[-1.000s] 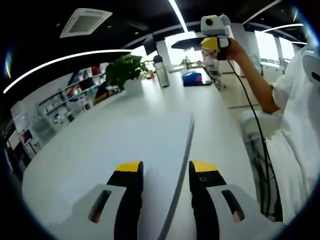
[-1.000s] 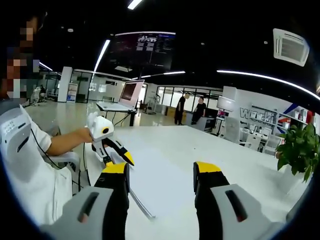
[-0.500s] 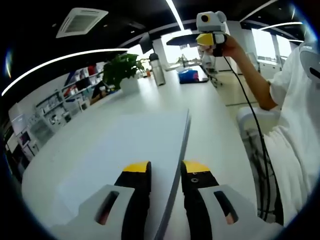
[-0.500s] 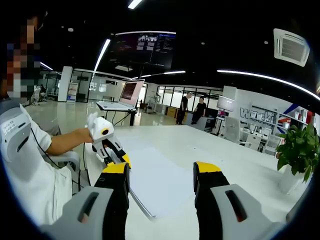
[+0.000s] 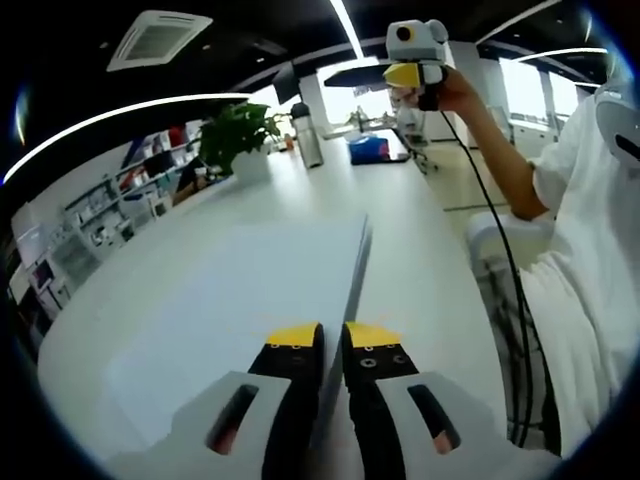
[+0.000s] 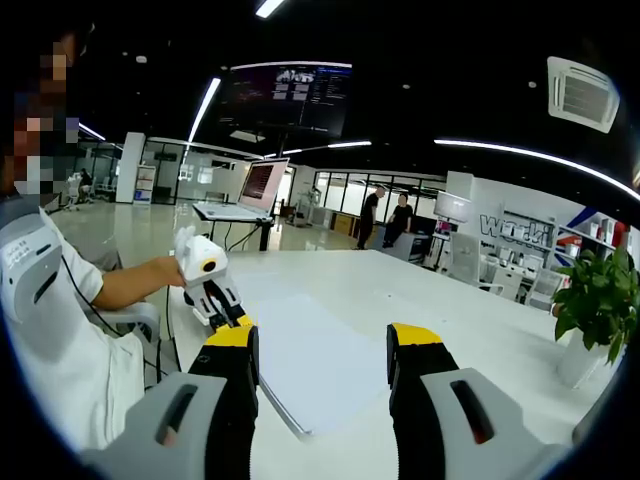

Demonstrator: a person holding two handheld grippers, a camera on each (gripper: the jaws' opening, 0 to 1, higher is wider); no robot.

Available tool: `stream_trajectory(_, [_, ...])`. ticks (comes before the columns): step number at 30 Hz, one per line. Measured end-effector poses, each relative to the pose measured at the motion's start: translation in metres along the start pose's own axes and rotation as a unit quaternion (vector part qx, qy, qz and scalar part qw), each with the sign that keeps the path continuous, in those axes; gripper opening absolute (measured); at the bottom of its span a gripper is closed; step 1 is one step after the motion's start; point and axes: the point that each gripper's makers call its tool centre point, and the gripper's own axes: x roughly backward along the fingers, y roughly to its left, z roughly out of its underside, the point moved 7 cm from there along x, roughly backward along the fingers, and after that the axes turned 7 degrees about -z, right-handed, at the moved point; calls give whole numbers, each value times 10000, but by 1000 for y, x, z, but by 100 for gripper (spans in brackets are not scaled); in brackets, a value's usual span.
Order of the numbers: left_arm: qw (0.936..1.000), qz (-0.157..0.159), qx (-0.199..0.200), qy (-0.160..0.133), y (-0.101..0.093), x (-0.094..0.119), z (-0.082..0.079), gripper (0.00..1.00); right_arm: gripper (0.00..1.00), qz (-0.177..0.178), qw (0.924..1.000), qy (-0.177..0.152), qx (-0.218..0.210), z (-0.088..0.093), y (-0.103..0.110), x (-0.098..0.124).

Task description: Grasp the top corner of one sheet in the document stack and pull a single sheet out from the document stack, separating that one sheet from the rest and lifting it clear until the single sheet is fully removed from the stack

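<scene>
The white document stack (image 5: 250, 290) lies flat on the white table (image 5: 420, 240), and its dark right edge runs up between my left jaws. My left gripper (image 5: 332, 338) has closed to a thin gap on that edge near the stack's corner; how many sheets it pinches I cannot tell. In the right gripper view the stack (image 6: 315, 360) lies ahead, and the left gripper (image 6: 222, 305) sits low at its left corner. My right gripper (image 6: 322, 342) is open with nothing between its fingers. A hand holds that right gripper (image 5: 412, 72) high over the table's far side.
A potted plant (image 5: 235, 135), a grey bottle (image 5: 303, 135) and a blue object (image 5: 367, 148) stand at the table's far end. The person's white sleeve (image 5: 590, 190) and a cable (image 5: 505, 260) are on the right. Beyond the table are a laptop desk (image 6: 240, 205) and two standing people (image 6: 385, 218).
My left jaws have closed from a wide gap to almost touching, on the stack's edge, and the left gripper has moved in along it. The right gripper stays raised and open.
</scene>
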Motion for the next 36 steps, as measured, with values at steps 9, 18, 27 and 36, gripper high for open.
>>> stream_trajectory(9, [10000,30,54,-24,-2,0,-1,6,51,-10,10000,17,11,0,0,0])
stream_trajectory(18, [10000,40,30,23,-3,-1,0,7,51,-17,10000,34,21,2,1,0])
stream_trajectory(27, [10000,68,55,4,-3,0,0,7,51,-18,10000,47,27,2,2,-1])
stream_trajectory(36, [9999,93,28,-45,-4,2,-1,4,51,-11,10000,49,22,2,2,-1])
